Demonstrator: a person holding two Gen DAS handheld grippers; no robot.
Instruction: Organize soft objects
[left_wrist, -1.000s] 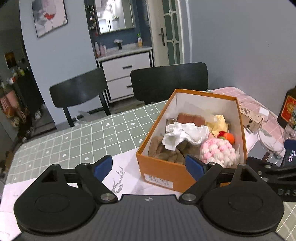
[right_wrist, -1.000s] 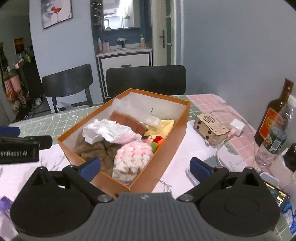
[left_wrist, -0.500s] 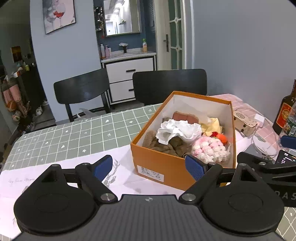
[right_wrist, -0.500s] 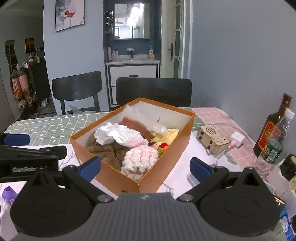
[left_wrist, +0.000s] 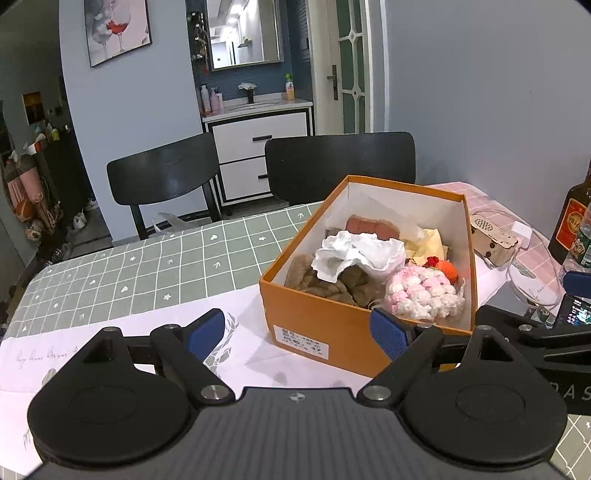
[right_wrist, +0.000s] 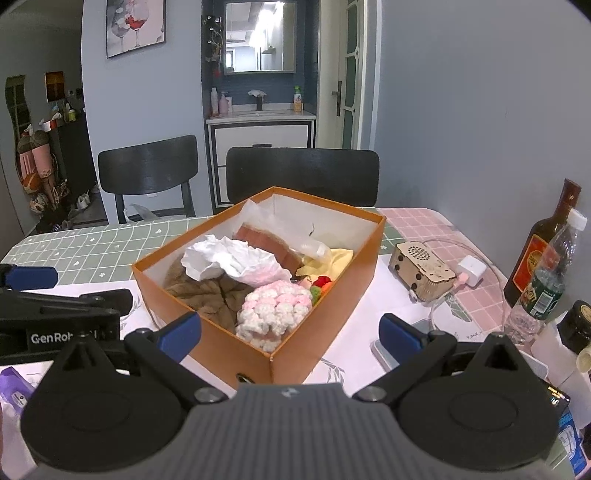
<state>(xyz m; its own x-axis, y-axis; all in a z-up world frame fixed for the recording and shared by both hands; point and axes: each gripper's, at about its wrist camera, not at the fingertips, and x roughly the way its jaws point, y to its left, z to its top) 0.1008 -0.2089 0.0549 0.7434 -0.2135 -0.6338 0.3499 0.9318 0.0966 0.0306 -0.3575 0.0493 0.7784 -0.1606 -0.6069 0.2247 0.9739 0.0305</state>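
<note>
- On the worktop (left_wrist: 110, 266), an orange box (left_wrist: 332, 325) stands open-topped on a white paper sheet (left_wrist: 255, 325); green checked cloth lies to its left, pink checked cloth (right_wrist: 413, 221) behind and to the right.
- Box contents: brown furry cloth (right_wrist: 210, 291), crumpled white cloth (right_wrist: 229, 258) on top of it, pink-and-white knitted ball (right_wrist: 275, 310) at the near end, reddish-brown folded piece (right_wrist: 266, 240) toward the far wall, yellow cloth (right_wrist: 336, 258), small red-and-orange item (left_wrist: 443, 267).
- Left gripper (left_wrist: 297, 330): jaws wide apart, nothing between them, short of the box's near-left corner.
- Right gripper (right_wrist: 290, 334): jaws wide apart, empty, straddling the near corner in view without touching.
- Right of the box: wooden speaker box (right_wrist: 423, 271), white charger (right_wrist: 471, 269), dark bottle (right_wrist: 535, 254), clear plastic bottle (right_wrist: 543, 284).
- Two black chairs (right_wrist: 303, 177) stand behind the worktop.
</note>
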